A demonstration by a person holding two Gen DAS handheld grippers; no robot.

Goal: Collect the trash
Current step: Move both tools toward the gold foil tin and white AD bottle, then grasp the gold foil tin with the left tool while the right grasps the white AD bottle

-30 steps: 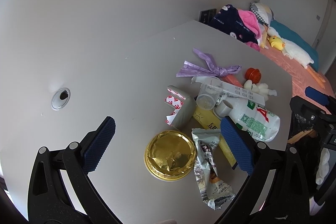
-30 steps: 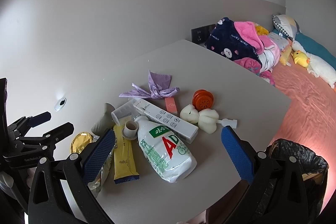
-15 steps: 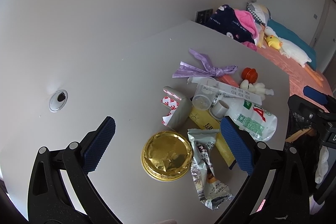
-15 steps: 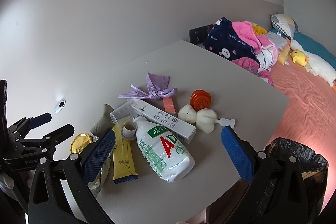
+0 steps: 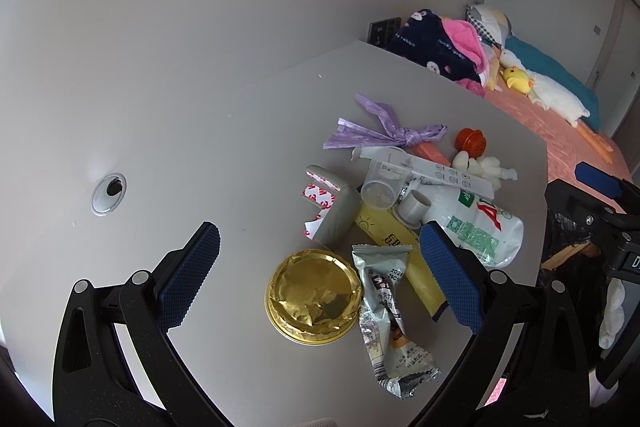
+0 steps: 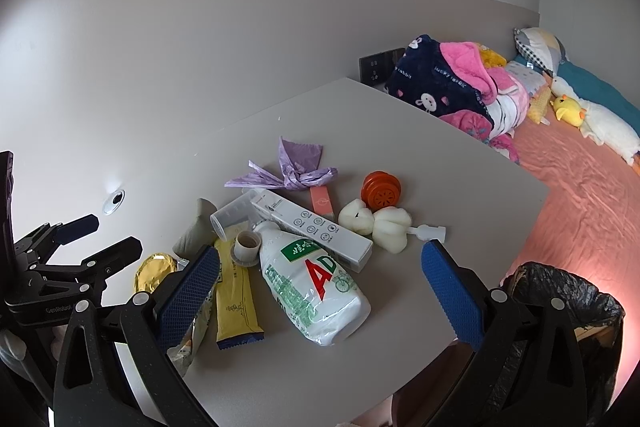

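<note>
Both our grippers, left [image 5: 318,267] and right [image 6: 320,277], gape empty over the littered grey table [image 6: 400,131]; a pink-sheeted bed [image 6: 580,195], perhaps, lies beyond.

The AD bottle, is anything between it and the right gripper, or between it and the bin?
Nothing visible. The right gripper hangs open above the AD bottle, and bare table leads to the black-lined bin.

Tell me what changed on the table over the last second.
Only the cameras shifted. In the left wrist view the trash pile slid slightly left and down; in the right wrist view it drifted slightly left and up. Left gripper and right gripper stayed open and empty, nothing grasped or released. Gold lid, bottle and purple bag lie as before on the table.
</note>
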